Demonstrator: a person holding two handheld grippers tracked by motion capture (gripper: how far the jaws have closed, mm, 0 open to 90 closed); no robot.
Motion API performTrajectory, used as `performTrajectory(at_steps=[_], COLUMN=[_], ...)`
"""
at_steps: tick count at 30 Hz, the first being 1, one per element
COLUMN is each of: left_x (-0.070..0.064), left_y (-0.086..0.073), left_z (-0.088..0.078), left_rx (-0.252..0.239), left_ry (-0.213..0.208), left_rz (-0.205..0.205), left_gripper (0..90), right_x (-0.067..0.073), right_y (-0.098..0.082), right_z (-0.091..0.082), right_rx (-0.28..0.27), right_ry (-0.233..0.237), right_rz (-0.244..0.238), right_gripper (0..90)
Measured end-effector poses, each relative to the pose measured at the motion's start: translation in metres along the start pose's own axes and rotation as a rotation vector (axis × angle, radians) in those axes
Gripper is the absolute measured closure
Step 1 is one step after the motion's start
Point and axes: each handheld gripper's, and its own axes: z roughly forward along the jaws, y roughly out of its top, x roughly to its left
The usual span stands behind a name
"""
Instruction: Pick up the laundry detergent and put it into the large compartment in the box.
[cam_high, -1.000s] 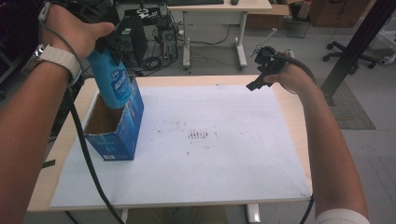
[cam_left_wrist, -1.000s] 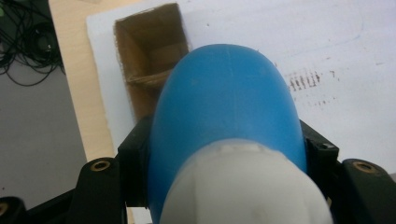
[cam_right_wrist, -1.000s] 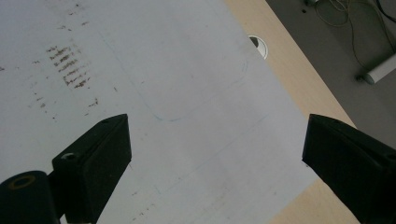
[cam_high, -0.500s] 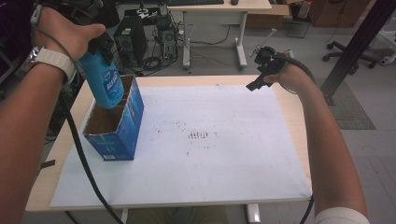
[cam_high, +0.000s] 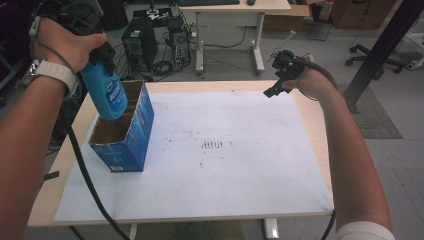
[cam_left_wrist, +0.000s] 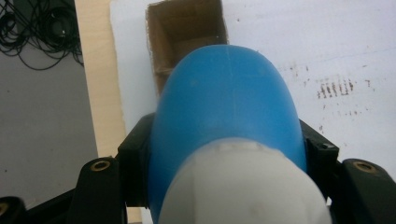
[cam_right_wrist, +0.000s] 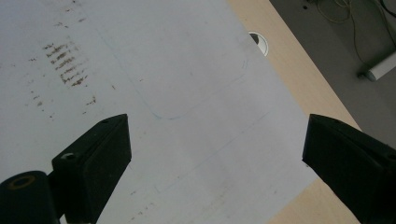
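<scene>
A blue bottle (cam_high: 108, 95) with a white cap (cam_left_wrist: 243, 186) hangs base-down and tilted, and my left gripper (cam_high: 102, 56) is shut on its upper part. Its base reaches into the open top of a blue cardboard box (cam_high: 129, 139) with brown dividers, standing on the table's left. In the left gripper view the bottle (cam_left_wrist: 229, 107) sits between my black fingers (cam_left_wrist: 135, 154), with the box (cam_left_wrist: 187, 28) beyond it. My right gripper (cam_high: 275, 75) hovers over the far right of the table. Its jaws (cam_right_wrist: 215, 144) stand wide open with nothing between them.
A large white paper sheet (cam_high: 235, 165) with dark smudges (cam_high: 214, 145) covers most of the wooden table (cam_high: 315, 115). A round cable hole (cam_right_wrist: 259, 43) is near the table's right edge. Desks, computers and cables stand on the floor beyond.
My left hand has carried the bottle left and down, so its base now dips into the box. The right gripper has stayed in place.
</scene>
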Motion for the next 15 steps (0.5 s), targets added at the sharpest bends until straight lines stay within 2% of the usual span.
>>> performTrajectory(at_steps=[15], left_x=[0.012], left_y=[-0.008], left_z=[0.030], left_rx=[0.012], left_ry=[-0.007], left_rz=[-0.020], left_gripper=[37.1], right_x=[0.000], right_y=[0.000], right_z=[0.003], right_rx=[0.010], right_ry=[0.002], right_rz=[-0.005], right_gripper=[7.8])
